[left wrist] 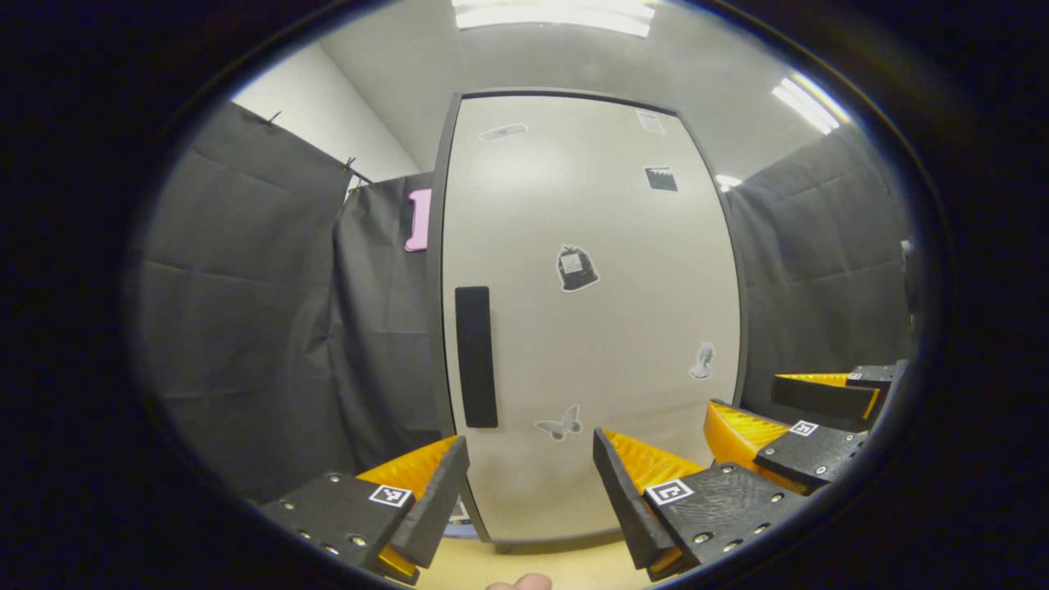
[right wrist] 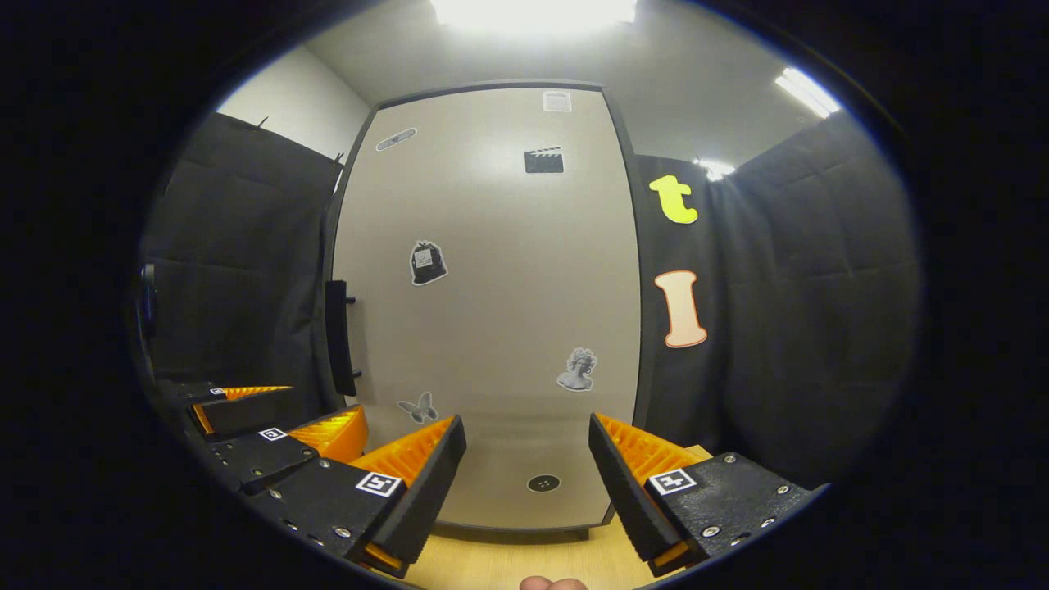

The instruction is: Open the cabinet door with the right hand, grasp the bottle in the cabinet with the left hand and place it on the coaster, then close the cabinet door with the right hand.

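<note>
Cabinet door (left wrist: 586, 311): I'm seeing it sitting closed.
Left gripper (left wrist: 531, 492): fingers spreading wide, holding nothing.
Right gripper (right wrist: 527, 483): fingers gaping wide, gripping nothing.

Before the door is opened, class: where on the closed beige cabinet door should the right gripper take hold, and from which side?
Grip the black vertical bar handle on the closed beige cabinet door, near its left edge. It stands off on short posts, so the open right gripper can come straight at the door's face, one finger going behind the bar.
</note>
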Available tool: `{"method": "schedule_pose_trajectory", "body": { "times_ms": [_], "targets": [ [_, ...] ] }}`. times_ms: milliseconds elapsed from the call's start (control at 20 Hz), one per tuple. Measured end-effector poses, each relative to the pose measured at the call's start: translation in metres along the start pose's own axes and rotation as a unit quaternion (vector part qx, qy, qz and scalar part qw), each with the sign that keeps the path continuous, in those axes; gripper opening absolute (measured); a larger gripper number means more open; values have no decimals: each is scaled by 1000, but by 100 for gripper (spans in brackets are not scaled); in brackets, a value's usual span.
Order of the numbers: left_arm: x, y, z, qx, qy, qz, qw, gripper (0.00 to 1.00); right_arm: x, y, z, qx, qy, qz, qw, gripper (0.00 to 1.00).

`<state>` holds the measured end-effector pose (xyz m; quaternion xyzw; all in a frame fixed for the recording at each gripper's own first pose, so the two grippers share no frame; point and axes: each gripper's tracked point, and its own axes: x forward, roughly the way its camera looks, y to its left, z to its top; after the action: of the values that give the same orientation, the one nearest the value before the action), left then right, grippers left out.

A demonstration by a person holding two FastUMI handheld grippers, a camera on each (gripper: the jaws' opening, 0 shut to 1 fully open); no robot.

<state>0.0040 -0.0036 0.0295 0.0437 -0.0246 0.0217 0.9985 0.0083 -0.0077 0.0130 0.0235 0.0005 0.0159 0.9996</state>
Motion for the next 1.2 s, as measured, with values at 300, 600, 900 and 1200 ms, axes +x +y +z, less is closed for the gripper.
{"method": "schedule_pose_trajectory", "body": {
  "times_ms": [300, 600, 900, 1200],
  "targets": [
    [1, 0, -2, -13, 4, -2, 1000, 87, 2, -14, 2, 0, 1, -16, 1000, 94],
    [3, 1, -3, -22, 8, -2, 1000, 87, 2, -12, 3, -14, -3, -12, 1000, 94],
    [2, 2, 2, -16, 3, 1, 1000, 87, 5, -19, 2, -13, 3, -14, 1000, 94],
    [-2, 7, 3, -15, 3, 4, 1000, 88, 5, -15, 5, -20, -4, -9, 1000, 94]
  ]
}}
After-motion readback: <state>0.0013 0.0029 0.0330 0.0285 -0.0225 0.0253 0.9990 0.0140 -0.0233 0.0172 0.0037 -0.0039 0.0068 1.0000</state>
